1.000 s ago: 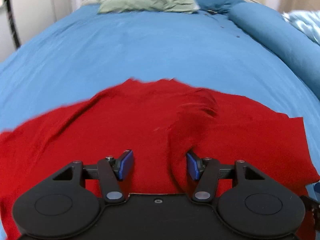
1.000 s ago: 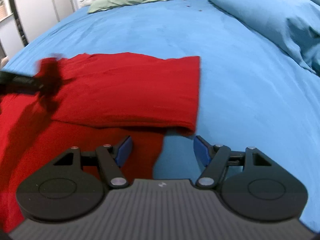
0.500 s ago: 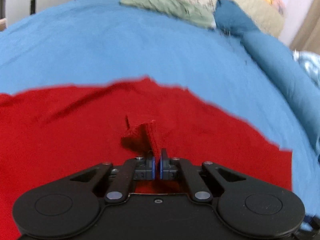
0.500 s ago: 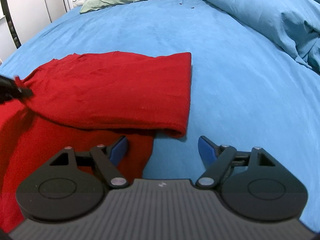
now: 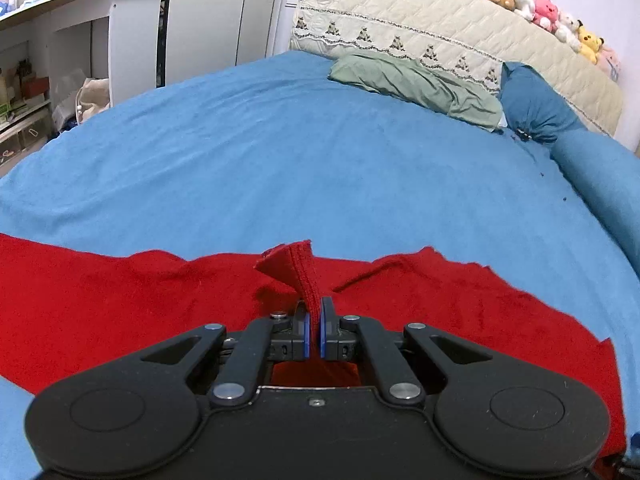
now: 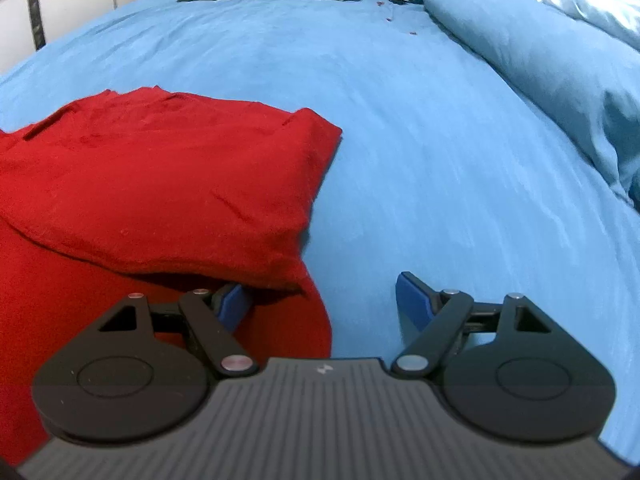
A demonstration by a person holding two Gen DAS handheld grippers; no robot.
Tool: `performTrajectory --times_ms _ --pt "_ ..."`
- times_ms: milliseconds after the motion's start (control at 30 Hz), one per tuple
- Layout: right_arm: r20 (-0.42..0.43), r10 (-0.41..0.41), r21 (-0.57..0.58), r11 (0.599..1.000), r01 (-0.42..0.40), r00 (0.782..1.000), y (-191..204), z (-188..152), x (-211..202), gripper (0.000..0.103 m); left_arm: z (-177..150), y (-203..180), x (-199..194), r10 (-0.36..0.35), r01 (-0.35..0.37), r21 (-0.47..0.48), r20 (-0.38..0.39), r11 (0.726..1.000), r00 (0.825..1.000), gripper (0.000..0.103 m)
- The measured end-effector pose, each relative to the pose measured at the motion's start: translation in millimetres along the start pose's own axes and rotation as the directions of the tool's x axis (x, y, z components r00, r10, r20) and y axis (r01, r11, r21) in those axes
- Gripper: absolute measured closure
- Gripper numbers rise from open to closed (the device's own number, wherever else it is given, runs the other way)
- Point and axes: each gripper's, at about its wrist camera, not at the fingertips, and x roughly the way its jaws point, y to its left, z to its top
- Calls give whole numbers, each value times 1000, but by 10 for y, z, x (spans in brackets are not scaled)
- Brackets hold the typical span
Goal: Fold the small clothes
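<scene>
Holding a small red top (image 5: 120, 312) by its edge with the left gripper (image 5: 314, 336). Pressed together now on a ribbed bit of hem (image 5: 304, 272), pinched between the blue pads (image 5: 306, 338) and sticking up above them. Was wide open over the cloth a second ago, then snapped shut half a second ago, and has since lifted up and tipped back, showing much more of the blue bed (image 5: 280, 160) and the room behind. Means a good, firm grab by the look of it.

Over to the right gripper (image 6: 324, 300): spread wide, holding nothing. Has crept in closer to the red top (image 6: 160, 184) than before, with its left pad (image 6: 232, 302) tucked just under the folded flap and its right pad over bare bed. Looks ready to close on the near corner, but not yet done.

As for the red top: lying mostly flat on the bed, near the front, with one part already folded over on the right side. Far off at the head of the bed, a green cloth (image 5: 416, 84), well apart from the red one.

Probably next: shut the right gripper on its corner, then lift both sides together and carry the edge across for the next fold. Best to go slow, to keep from dragging the top crooked and spoiling the fold already made
</scene>
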Motion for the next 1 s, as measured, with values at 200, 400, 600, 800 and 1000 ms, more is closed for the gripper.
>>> performTrajectory --times_ms 200,400,600,800,1000 --pt "32 -120 -3 993 120 992 -77 57 -51 10 33 86 -52 -10 10 -18 14 1000 1000 99" --pt "-6 -99 4 995 99 995 -204 -203 -99 10 -141 226 -47 20 -20 7 -16 1000 1000 99" --pt "-22 -63 -20 998 63 998 -261 -182 -141 10 -357 345 5 48 -47 18 -75 999 996 95" --pt "29 72 -65 995 -70 997 -174 -48 -446 8 -299 369 -309 83 -82 32 -25 996 996 58" --pt "66 273 -87 960 -267 960 276 297 -332 6 -253 68 -356 -5 7 183 -9 983 1000 45"
